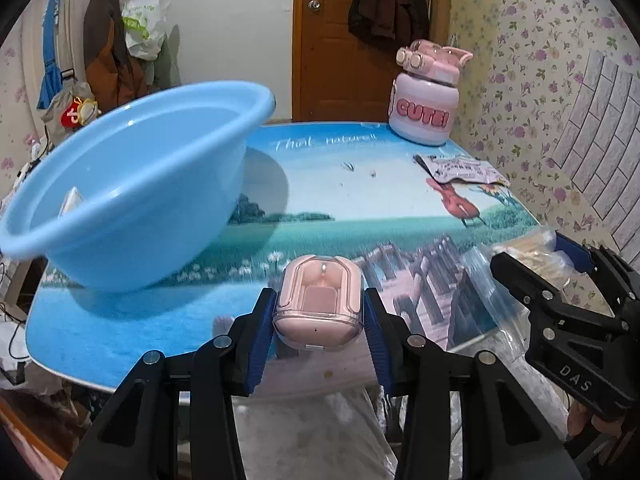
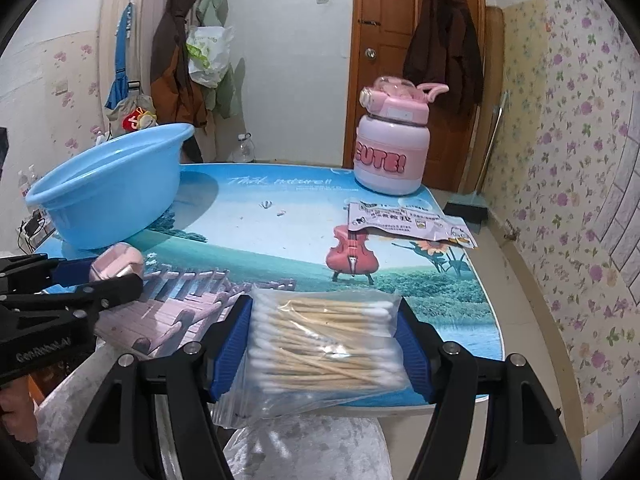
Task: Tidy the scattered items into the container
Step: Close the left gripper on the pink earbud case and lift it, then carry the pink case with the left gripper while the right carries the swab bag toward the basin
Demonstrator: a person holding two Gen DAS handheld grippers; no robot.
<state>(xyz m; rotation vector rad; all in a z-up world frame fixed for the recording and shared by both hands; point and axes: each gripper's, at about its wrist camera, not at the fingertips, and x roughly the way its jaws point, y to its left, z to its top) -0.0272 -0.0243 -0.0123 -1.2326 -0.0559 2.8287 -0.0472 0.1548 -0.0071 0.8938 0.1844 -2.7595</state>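
My left gripper (image 1: pixel 319 316) is shut on a pink earbud case (image 1: pixel 320 300) and holds it over the table's near edge. The light blue basin (image 1: pixel 132 184) stands to its left on the table, with a small pale item (image 1: pixel 71 202) inside. My right gripper (image 2: pixel 322 340) is shut on a clear bag of cotton swabs (image 2: pixel 320 344) at the near edge. In the right wrist view the basin (image 2: pixel 108 184) is far left and the left gripper (image 2: pixel 100 276) with the pink case (image 2: pixel 116 266) is at left. A printed sachet (image 2: pixel 404 220) lies at the right of the table.
A pink "CUTE!" bottle (image 2: pixel 390 148) stands at the table's (image 2: pixel 248 232) far right corner. The sachet also shows in the left wrist view (image 1: pixel 460 168). Coats hang on the door (image 2: pixel 444 52) and wall behind. Floral wallpaper is close on the right.
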